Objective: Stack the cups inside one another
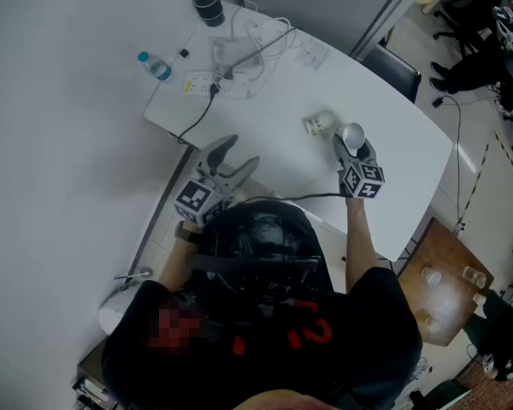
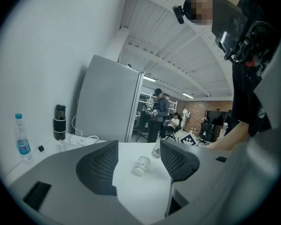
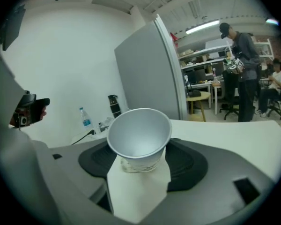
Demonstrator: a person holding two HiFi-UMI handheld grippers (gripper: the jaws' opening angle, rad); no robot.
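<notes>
The person's right gripper (image 1: pixel 350 148) is closed on a paper cup (image 3: pixel 139 135). Its dark fingers (image 3: pixel 187 165) press against the lower sides of the cup, which sits between them with its open mouth tipped towards the gripper's camera, showing a pale, bare inside. In the head view this held cup is above the middle of the white tabletop (image 1: pixel 393 169), at the tip of the gripper.

A second cup (image 1: pixel 319 125) lies on its side on the tabletop, just beside the held one and towards the far end. In the left gripper view it appears ahead of the gripper, between the lines of the two fingers but well apart from them.

The left gripper (image 1: pixel 242 152) has its ribbed fingers (image 2: pixel 100 165) spread partway with nothing between them, and it hangs near the tabletop's near-left edge.

At the far end of the tabletop stand a black flask (image 1: pixel 207 0) and a small water bottle (image 1: pixel 154 66) with a blue cap, with a tangle of white cables (image 1: pixel 239 54) near them.
</notes>
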